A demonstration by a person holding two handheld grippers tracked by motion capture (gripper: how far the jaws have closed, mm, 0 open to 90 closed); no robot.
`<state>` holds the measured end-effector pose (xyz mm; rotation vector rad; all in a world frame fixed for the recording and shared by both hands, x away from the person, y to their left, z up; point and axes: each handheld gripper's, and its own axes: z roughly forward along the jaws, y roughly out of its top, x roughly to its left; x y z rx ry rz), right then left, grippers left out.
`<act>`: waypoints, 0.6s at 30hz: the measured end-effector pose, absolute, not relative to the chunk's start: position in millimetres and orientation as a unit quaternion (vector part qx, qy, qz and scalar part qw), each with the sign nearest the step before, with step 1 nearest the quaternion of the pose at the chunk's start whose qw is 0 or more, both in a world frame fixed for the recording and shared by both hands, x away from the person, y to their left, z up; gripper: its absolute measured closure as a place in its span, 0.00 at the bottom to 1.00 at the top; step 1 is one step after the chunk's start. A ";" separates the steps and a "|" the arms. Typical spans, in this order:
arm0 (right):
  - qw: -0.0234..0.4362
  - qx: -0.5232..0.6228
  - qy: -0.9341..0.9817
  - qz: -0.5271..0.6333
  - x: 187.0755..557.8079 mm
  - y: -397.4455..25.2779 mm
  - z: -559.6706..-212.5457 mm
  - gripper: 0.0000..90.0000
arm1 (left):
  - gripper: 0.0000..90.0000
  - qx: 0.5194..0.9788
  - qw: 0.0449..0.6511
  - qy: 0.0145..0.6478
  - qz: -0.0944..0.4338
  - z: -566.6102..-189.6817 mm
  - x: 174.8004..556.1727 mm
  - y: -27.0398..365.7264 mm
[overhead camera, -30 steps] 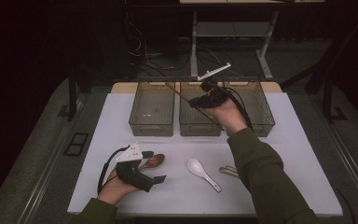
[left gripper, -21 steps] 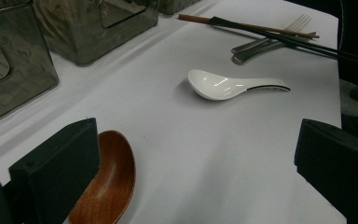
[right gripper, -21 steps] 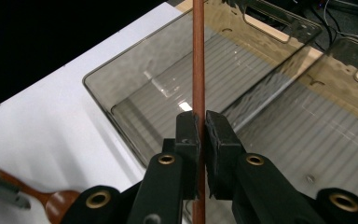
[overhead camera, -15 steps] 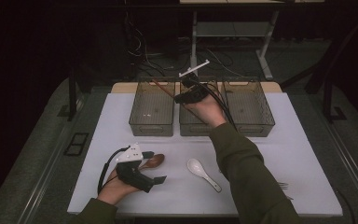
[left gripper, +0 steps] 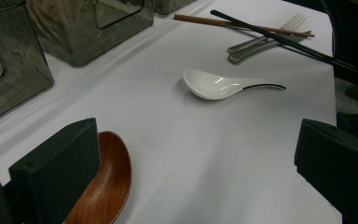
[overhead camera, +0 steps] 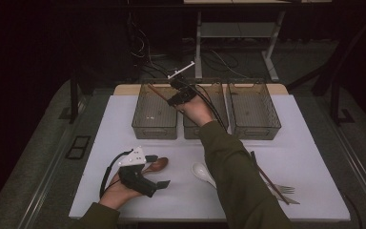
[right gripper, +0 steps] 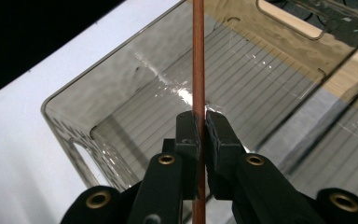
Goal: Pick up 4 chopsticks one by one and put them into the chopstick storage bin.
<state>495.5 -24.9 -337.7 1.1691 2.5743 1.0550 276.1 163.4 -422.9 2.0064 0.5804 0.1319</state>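
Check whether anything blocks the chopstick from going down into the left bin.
Nothing visible does. The right tool holds the chopstick above the left bin, whose open top and ribbed floor look bare.

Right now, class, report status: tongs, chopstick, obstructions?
Right tongs shut on brown chopstick, above left bin. Left tongs open beside wooden spoon. Nothing blocking.
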 end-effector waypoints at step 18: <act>0.065 0.418 0.863 0.277 523.3 19.4 -364.3 0.93 | 0.00 0.829 0.504 0.237 0.053 -422.0 275.5 163.4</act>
